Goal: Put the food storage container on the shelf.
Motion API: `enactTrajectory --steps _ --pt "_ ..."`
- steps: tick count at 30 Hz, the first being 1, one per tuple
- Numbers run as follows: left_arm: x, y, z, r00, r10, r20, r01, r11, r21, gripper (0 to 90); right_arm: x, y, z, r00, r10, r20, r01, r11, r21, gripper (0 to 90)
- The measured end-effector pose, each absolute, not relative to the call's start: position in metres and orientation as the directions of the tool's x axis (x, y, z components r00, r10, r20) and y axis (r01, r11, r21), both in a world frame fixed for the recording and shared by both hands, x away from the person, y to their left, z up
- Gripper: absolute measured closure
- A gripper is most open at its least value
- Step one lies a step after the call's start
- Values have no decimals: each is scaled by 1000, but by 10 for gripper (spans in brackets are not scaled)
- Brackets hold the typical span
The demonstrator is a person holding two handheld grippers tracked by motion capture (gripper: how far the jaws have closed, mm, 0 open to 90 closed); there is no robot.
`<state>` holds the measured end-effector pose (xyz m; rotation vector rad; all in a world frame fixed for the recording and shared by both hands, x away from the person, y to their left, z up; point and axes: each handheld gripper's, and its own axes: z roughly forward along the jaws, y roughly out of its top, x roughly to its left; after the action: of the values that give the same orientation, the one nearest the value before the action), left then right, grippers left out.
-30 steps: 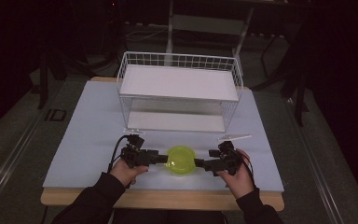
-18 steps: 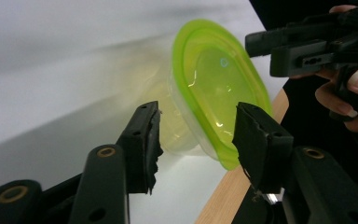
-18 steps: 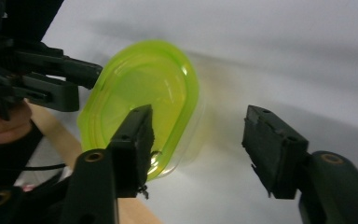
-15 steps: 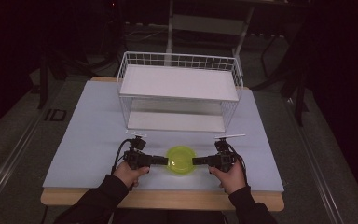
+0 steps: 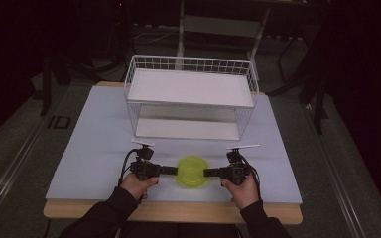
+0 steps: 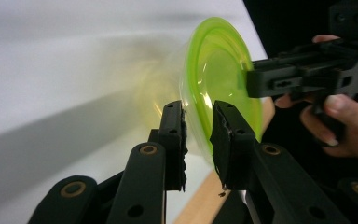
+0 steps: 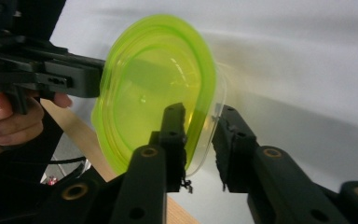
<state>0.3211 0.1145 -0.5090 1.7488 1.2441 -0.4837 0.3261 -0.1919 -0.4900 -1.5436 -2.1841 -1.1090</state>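
Observation:
A translucent yellow-green bowl [image 5: 193, 171] is low over the table's front middle. My left gripper [image 5: 176, 170] reaches it from the left and my right gripper [image 5: 206, 172] from the right, both held level. In the left gripper view the bowl's rim [image 6: 219, 70] runs between the jaws of my left gripper [image 6: 198, 126], and the pads press on it. In the right gripper view my right gripper [image 7: 200, 126] pinches the opposite rim of the bowl [image 7: 154, 79]. Both pairs of jaws have just been closing onto that rim.
A white wire basket shelf [image 5: 191, 94] stands behind the bowl at the table's middle. The pale blue mat [image 5: 94, 144] has free room to the left and right. The table's wooden front edge [image 5: 168, 210] lies just under the hands.
Hands and bowl keep their places. Both pairs of jaws have narrowed onto the bowl's rim, and the right gripper has levelled out a little.

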Motion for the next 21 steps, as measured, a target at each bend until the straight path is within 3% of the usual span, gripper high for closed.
enactTrajectory --steps 8,21 --pt "316 110 -501 395 576 -716 896 -69 439 819 320 -188 -480 -455 695 557 858 177 482 806" --pt "319 111 -464 428 584 -690 871 -65 486 822 313 -186 -446 -517 691 506 790 156 593 809"
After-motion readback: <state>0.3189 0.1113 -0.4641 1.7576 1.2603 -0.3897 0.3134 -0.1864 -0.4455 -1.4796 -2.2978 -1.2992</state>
